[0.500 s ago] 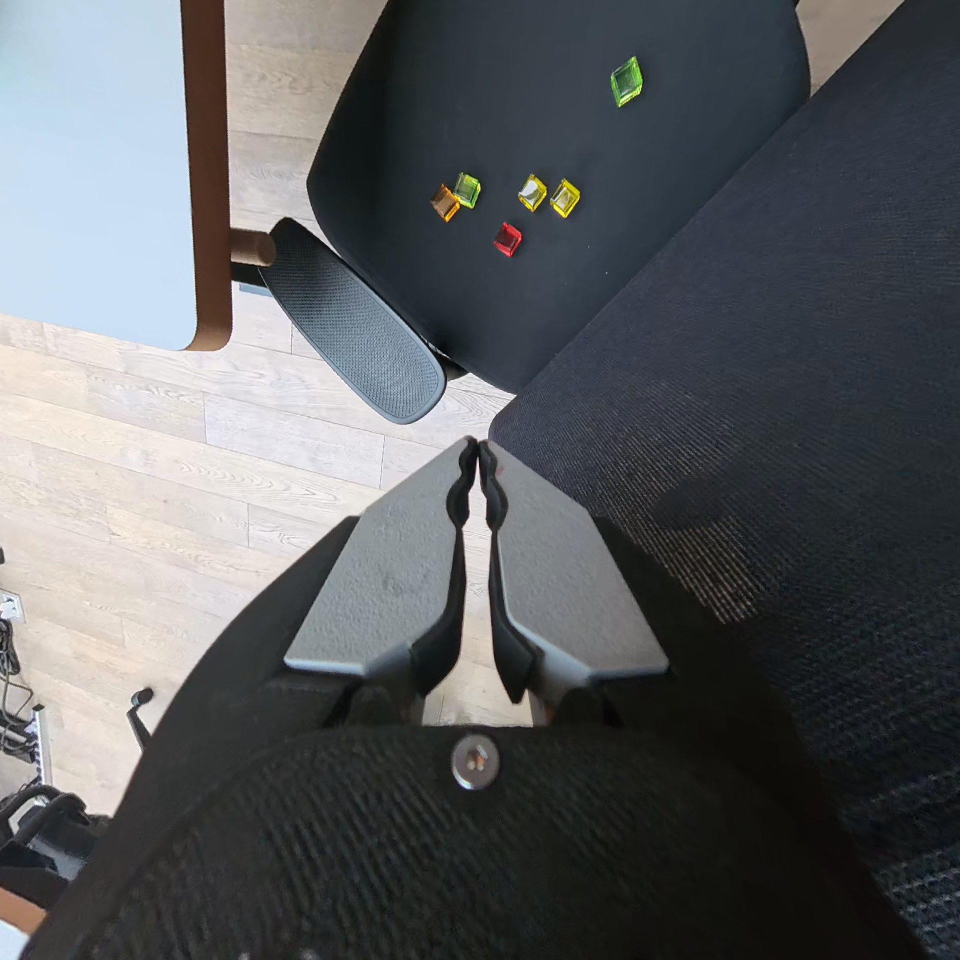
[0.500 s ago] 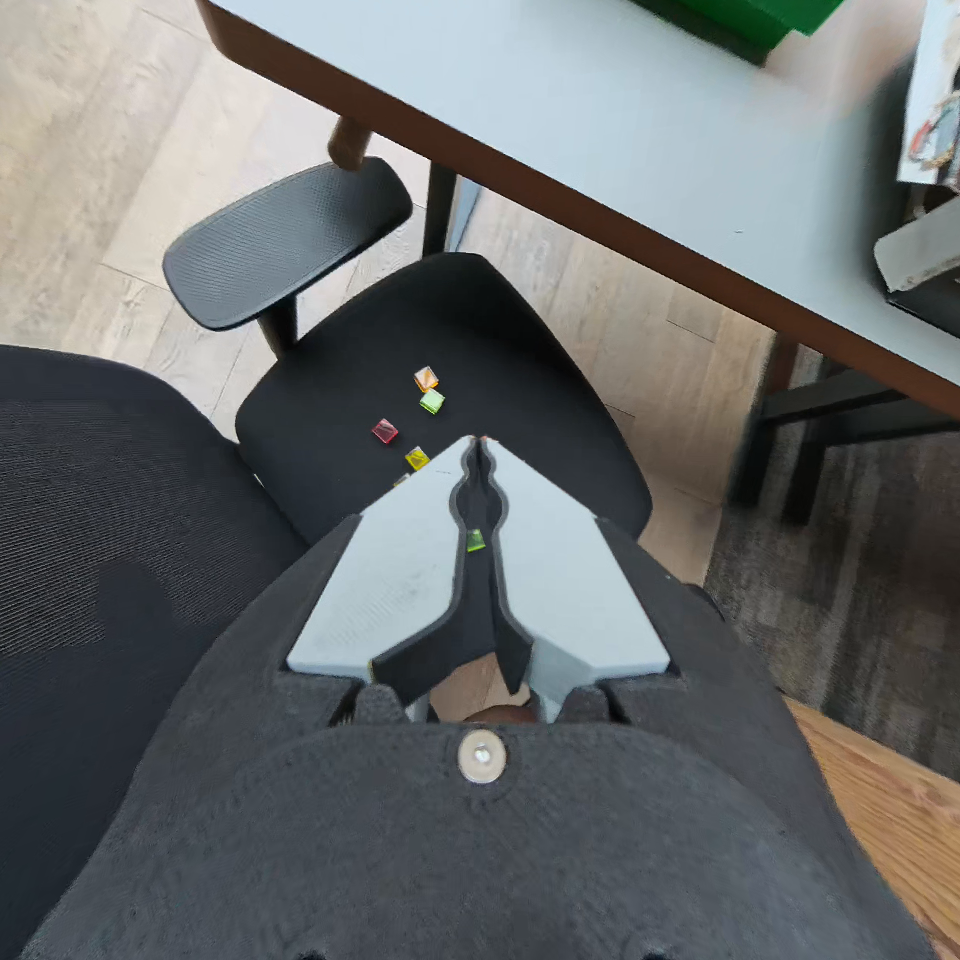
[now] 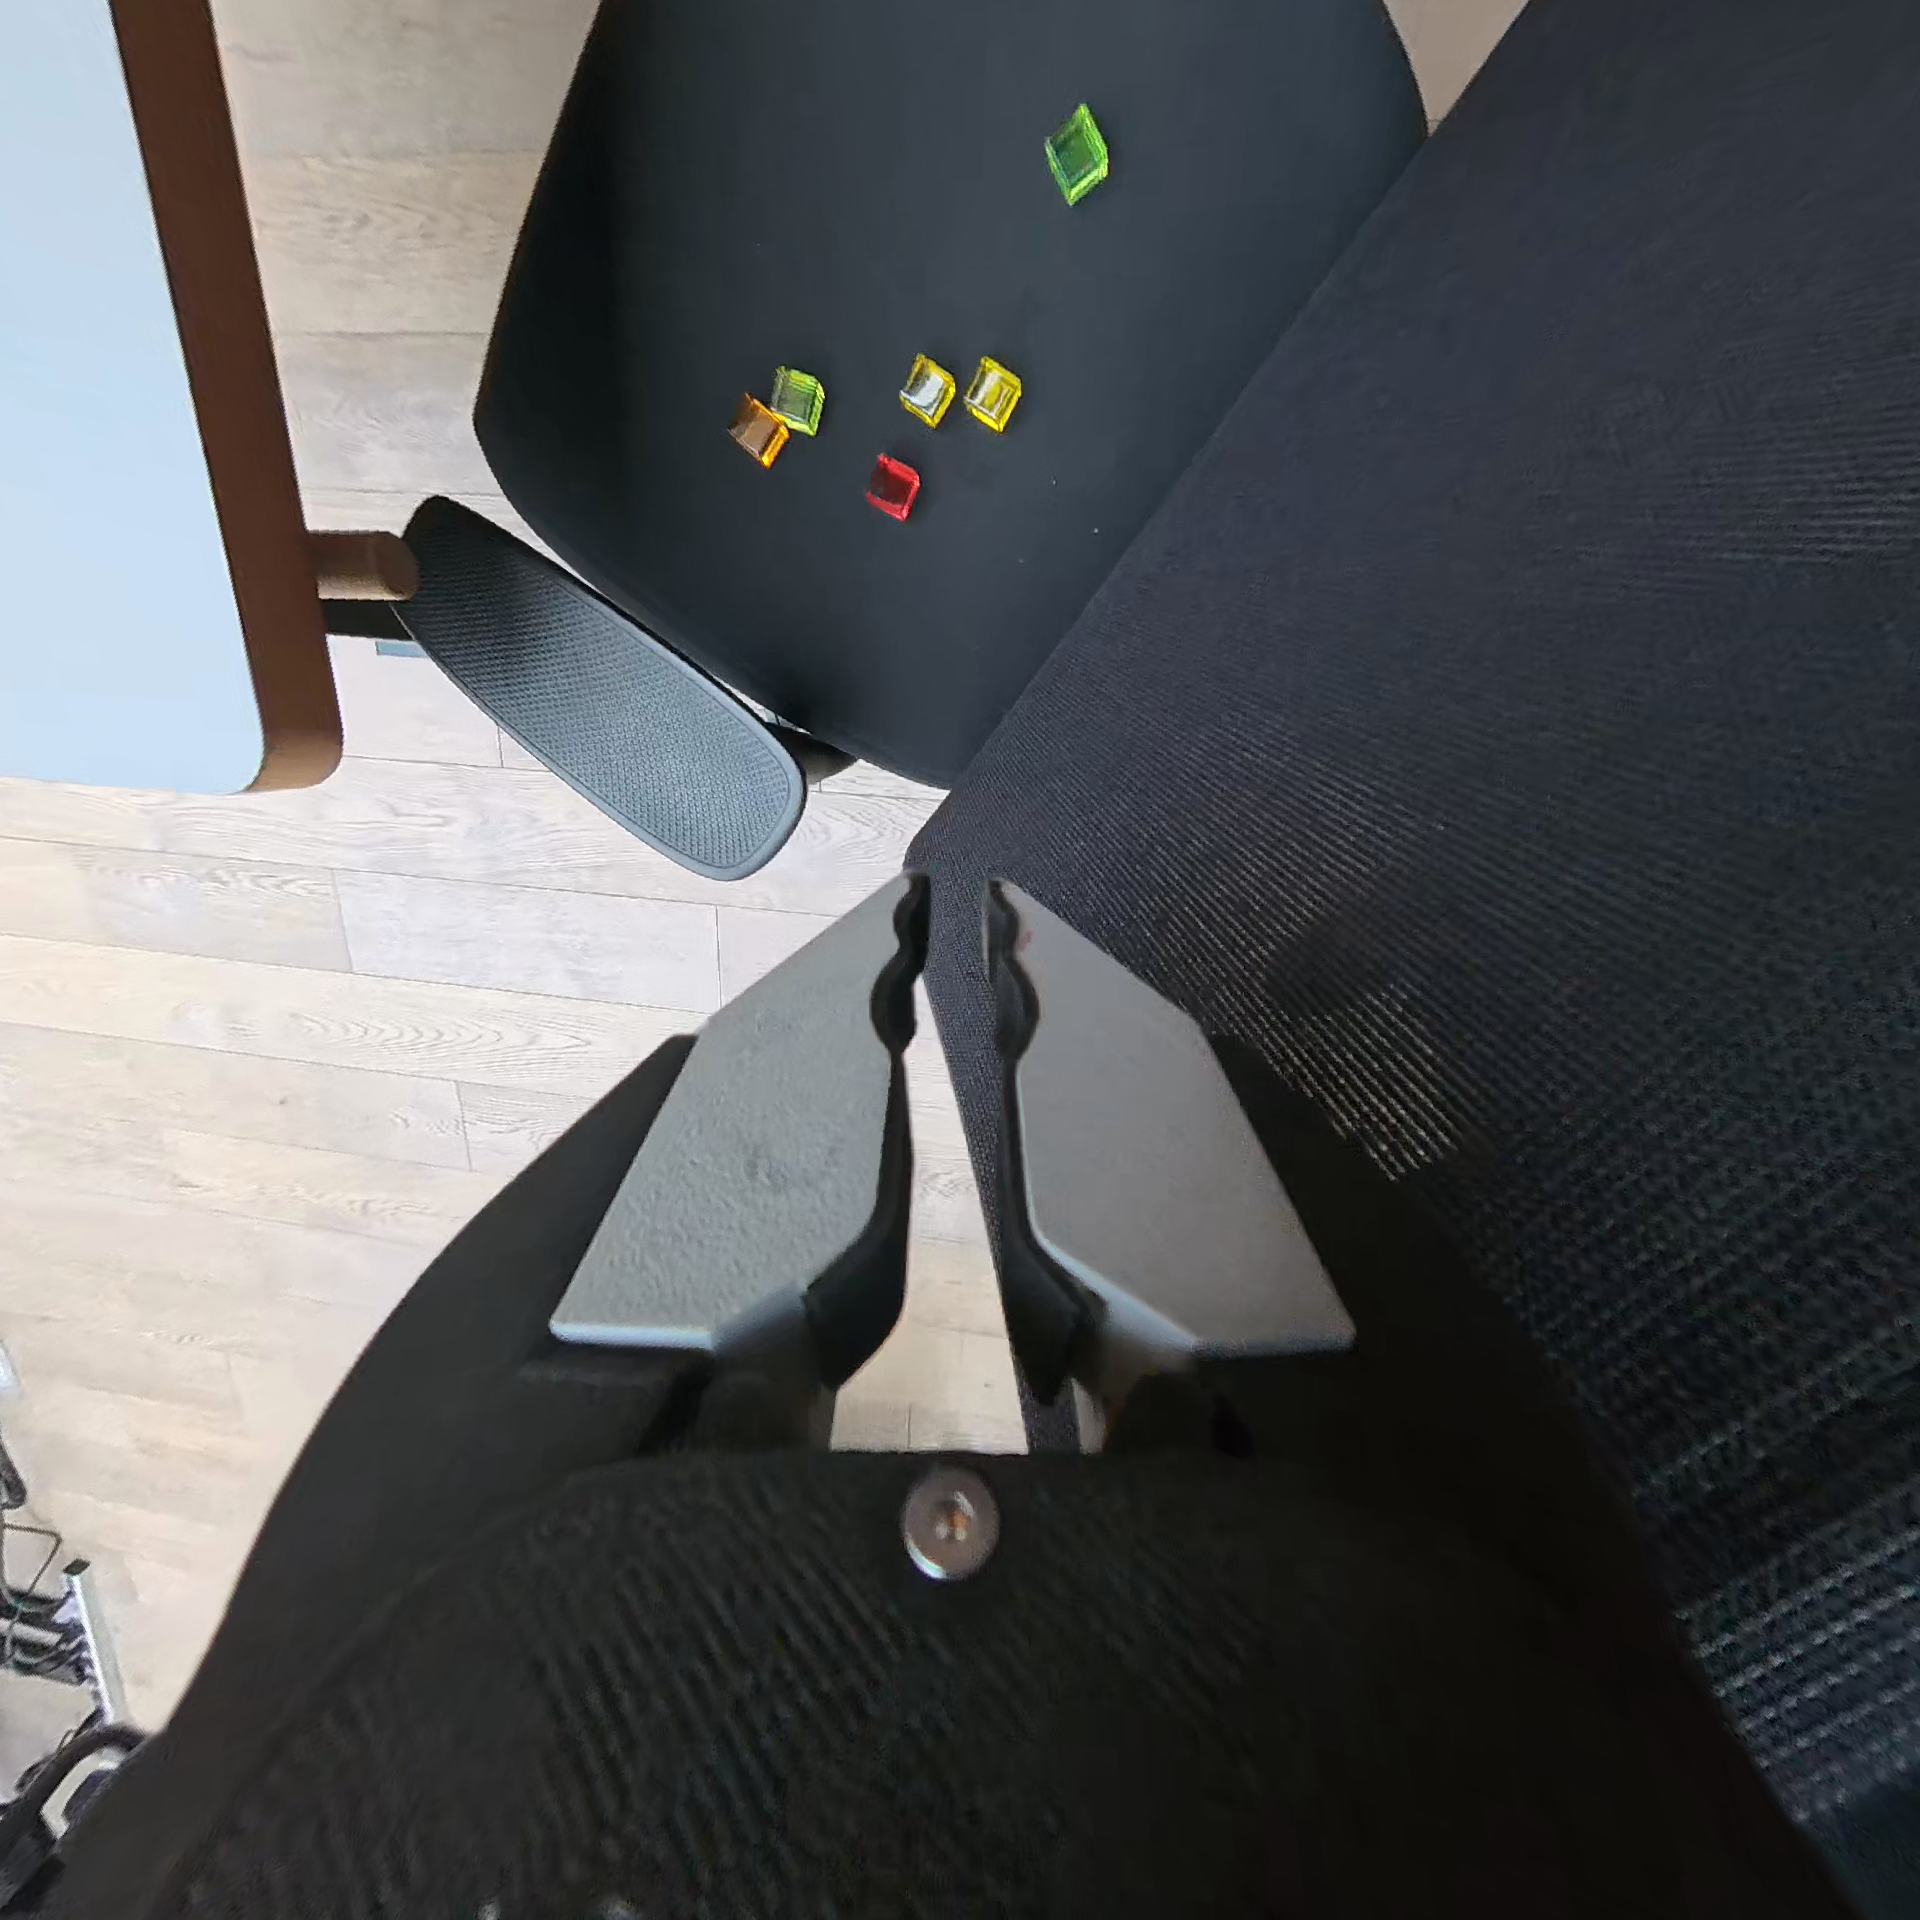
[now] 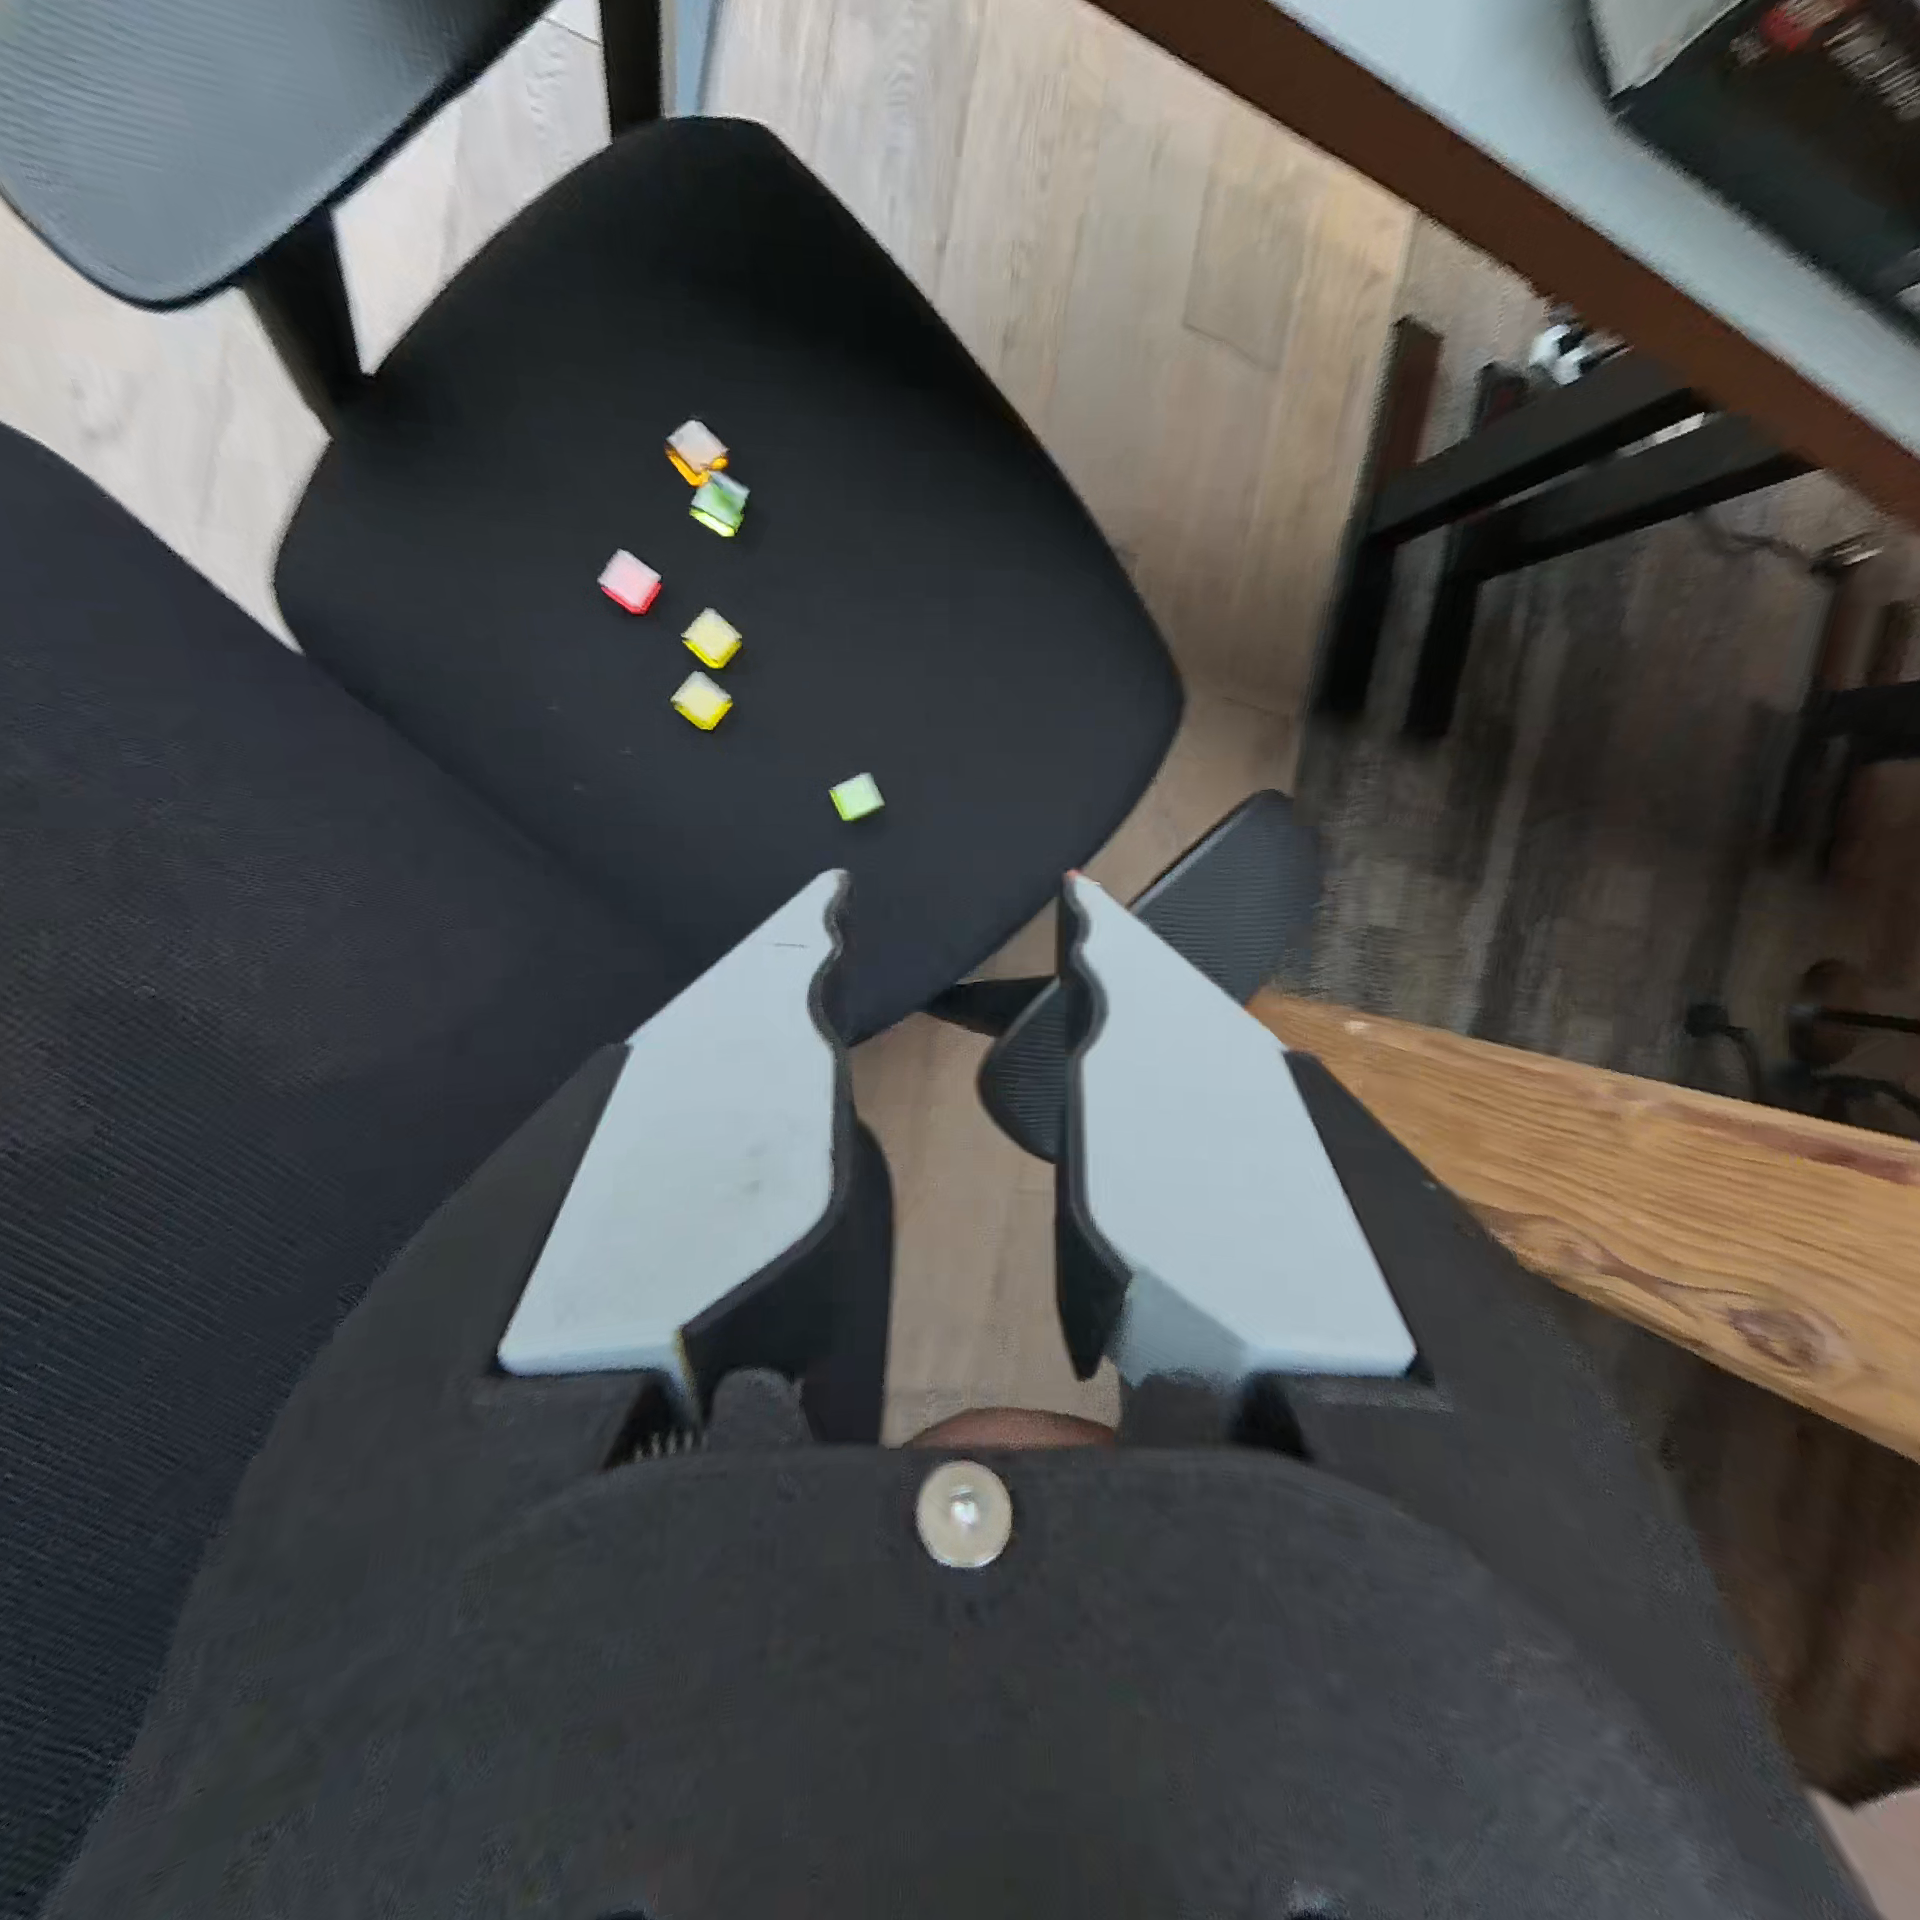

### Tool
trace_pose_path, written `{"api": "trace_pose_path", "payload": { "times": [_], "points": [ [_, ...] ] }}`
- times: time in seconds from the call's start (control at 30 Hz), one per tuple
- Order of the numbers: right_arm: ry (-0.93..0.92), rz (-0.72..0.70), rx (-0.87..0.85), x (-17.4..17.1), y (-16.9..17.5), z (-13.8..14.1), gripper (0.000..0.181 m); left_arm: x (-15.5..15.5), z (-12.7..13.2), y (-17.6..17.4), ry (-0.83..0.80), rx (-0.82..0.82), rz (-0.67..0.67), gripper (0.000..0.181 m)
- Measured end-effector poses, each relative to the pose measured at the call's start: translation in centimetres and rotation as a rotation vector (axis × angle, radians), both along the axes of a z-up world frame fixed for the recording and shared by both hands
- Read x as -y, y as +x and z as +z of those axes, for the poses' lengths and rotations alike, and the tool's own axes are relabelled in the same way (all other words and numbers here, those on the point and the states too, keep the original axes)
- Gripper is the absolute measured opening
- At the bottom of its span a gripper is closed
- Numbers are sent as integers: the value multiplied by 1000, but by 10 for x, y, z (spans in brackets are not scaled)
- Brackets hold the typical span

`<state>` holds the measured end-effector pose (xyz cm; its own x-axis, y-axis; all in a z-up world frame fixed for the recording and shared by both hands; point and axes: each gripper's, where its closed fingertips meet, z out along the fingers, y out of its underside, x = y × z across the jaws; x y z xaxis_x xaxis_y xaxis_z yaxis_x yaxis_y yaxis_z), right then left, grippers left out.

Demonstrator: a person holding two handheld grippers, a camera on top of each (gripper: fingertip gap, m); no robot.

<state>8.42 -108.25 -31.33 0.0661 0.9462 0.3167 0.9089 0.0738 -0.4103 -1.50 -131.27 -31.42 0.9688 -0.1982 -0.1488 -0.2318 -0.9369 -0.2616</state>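
Above a black chair seat point(image 4: 935, 582) strewn with small coloured blocks point(image 4: 711, 637), we hold our right gripper point(image 4: 956, 883) wide apart and empty, our left gripper point(image 3: 954, 894) slightly parted.

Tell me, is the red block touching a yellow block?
No, the red block lies by itself on the black seat, with bare fabric between it and both yellow blocks.

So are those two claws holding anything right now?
No. The right hand-held gripper is open and empty; the left hand-held gripper is slightly open, gripping nothing. The small translucent coloured cubes lie on the black chair seat.
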Motion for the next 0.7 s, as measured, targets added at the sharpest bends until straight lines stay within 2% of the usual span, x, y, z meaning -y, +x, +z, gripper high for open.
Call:
{"api": "trace_pose_path", "payload": {
  "times": [0.07,0.2,0.3,0.4,0.47,0.7],
  "points": [
    [42,21,-15,-6,6,12,42,1,-2,0,-16,-3,-7,9],
    [-61,37,-2,-5,19,13,66,3,-6,5,-50,6,-36,11],
    [-114,96,-6,-4,18,15,67,8,-10,7,-93,17,-44,15],
    [-108,177,-4,-14,19,17,68,11,-13,7,-115,11,-55,8],
    [-138,216,-28,-20,20,13,69,12,-15,7,-135,17,-44,11],
    [-347,292,-210,-30,22,-22,61,27,-27,12,-319,141,15,19]
  ]
}}
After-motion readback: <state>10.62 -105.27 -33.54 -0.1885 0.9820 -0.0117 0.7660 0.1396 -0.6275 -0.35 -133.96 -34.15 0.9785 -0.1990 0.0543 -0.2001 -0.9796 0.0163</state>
